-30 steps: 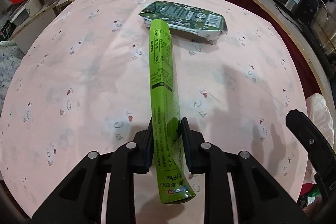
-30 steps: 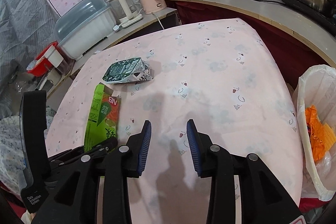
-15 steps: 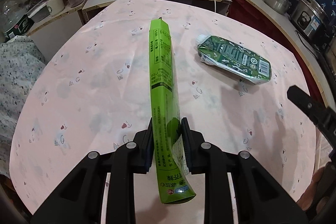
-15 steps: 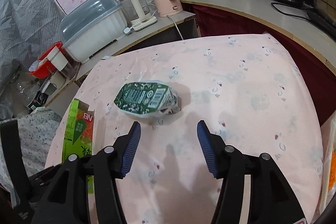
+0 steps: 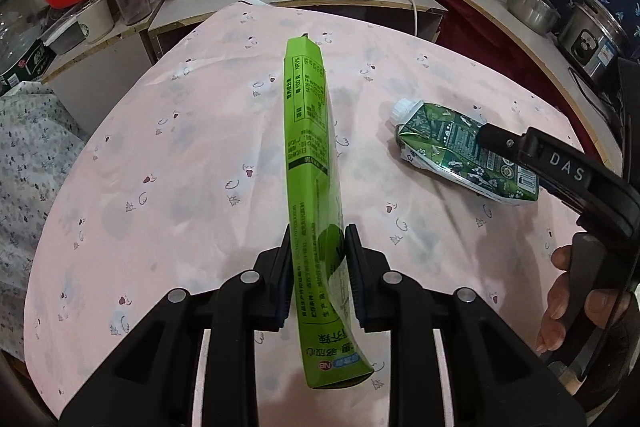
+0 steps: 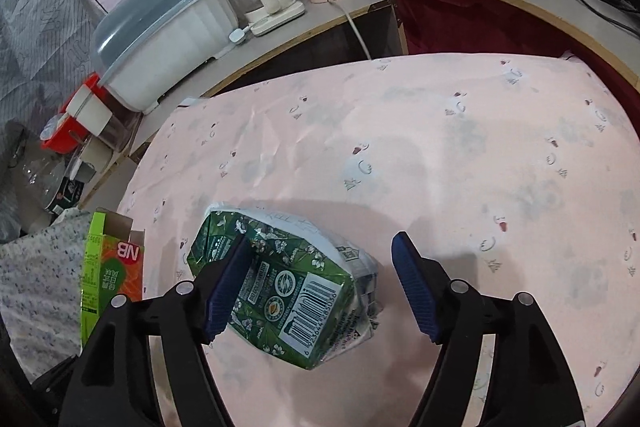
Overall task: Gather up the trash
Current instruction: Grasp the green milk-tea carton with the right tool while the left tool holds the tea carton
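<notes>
Since the earlier frame, the crushed green carton had shifted rightward on the pink tablecloth; the left gripper clamped the long green box. Right view: the right gripper, jaws just widened, straddled the near carton without pressing it.

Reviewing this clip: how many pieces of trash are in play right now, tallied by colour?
Light green: 1, the long flattened light-green cardboard box clamped in the left tongs.
Dark green: 1, the crumpled dark-green drink carton lying on the pink tablecloth, between the open right tongs.
Total: 2
</notes>
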